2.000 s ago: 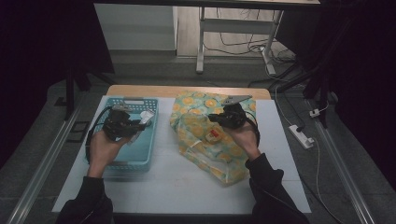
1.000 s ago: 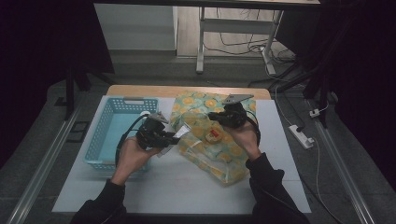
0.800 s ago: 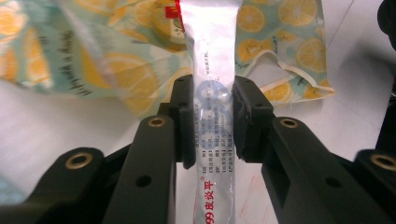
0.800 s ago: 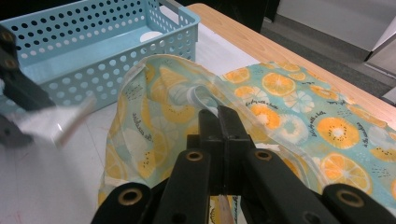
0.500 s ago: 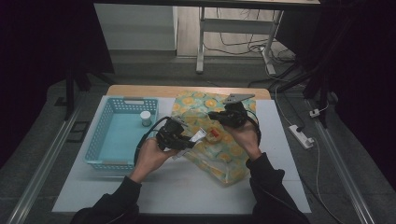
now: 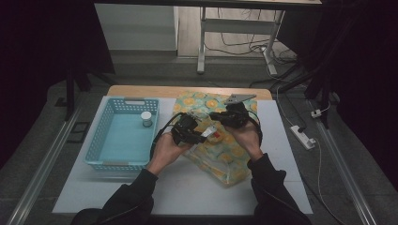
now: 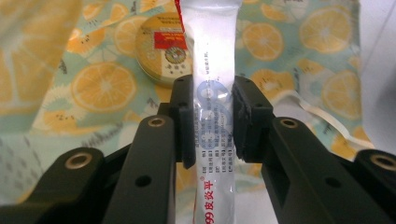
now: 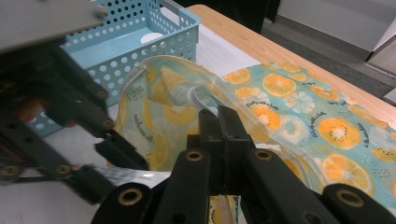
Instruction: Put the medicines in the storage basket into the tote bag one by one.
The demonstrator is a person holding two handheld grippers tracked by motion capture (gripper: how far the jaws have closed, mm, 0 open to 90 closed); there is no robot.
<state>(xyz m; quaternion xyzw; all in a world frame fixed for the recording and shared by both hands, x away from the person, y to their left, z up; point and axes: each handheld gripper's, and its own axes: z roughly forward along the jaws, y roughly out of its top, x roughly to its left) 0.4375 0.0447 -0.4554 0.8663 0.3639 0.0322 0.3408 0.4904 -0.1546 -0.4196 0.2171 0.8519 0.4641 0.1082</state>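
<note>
Tube (image 7: pixel 215 88) sits clamped in the left gripper (image 6: pixel 206 133), now carried from the basket (image 6: pixel 99 140) to the bag (image 6: pixel 234 161) mid-tabletop; right gripper (image 8: pixel 218 122) pinches the bag's rim open, ready for loading.

left claw (image 6: pixel 205 134) with white tube (image 7: pixel 214 93) moved from basket (image 6: pixel 101 140) over patterned bag (image 6: pixel 234 159)

high view: above, looking down | gripper views: close, along jaws | shared: orange-print bag (image 6: pixel 225 154)
</note>
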